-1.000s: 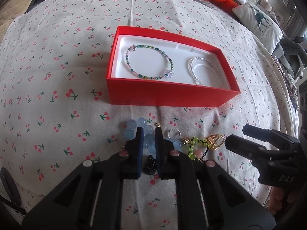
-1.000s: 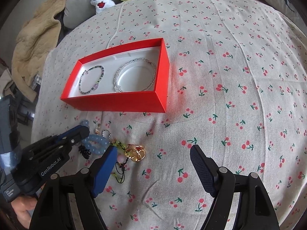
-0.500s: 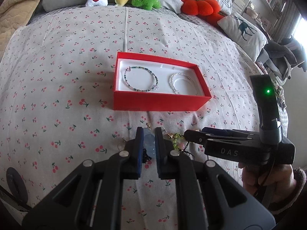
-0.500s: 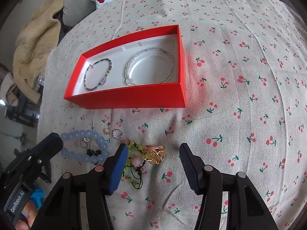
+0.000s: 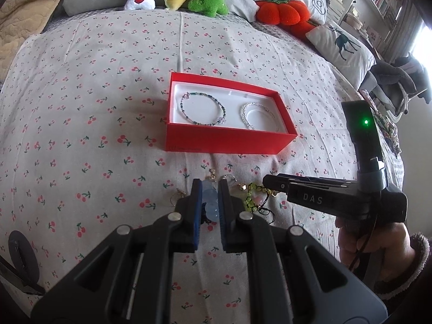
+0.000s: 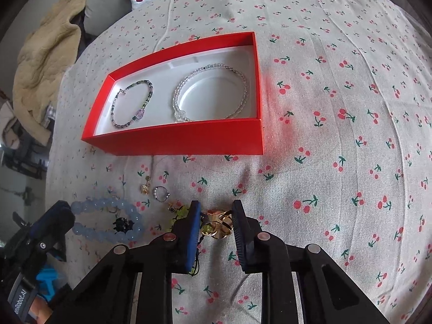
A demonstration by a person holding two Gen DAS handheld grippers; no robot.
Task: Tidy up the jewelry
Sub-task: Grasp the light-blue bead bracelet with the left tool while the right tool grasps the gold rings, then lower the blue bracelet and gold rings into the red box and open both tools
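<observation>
As our right claw closes in on the gold ring, its jaws have just been narrowing and now flank the ring closely on both sides; whether the pads already press on it we cannot tell. The ring lies on the bed's cherry-print sheet, straight ahead between the fingertips, with the red box farther up the bed and slightly to the left of the claw's line. Our left claw is clamped nearly shut on the pale blue bead bracelet, whose loop in the right wrist view stretches sideways across the sheet towards the ring. The ring itself is chunky, polished and gold-coloured, tangled close against a yellow-green beaded cord. Inside the box's white tray, a dark green bead bracelet and a clear bead bracelet sit side by side. A small silver ring and a gold charm wait loose between the pile and the box.
</observation>
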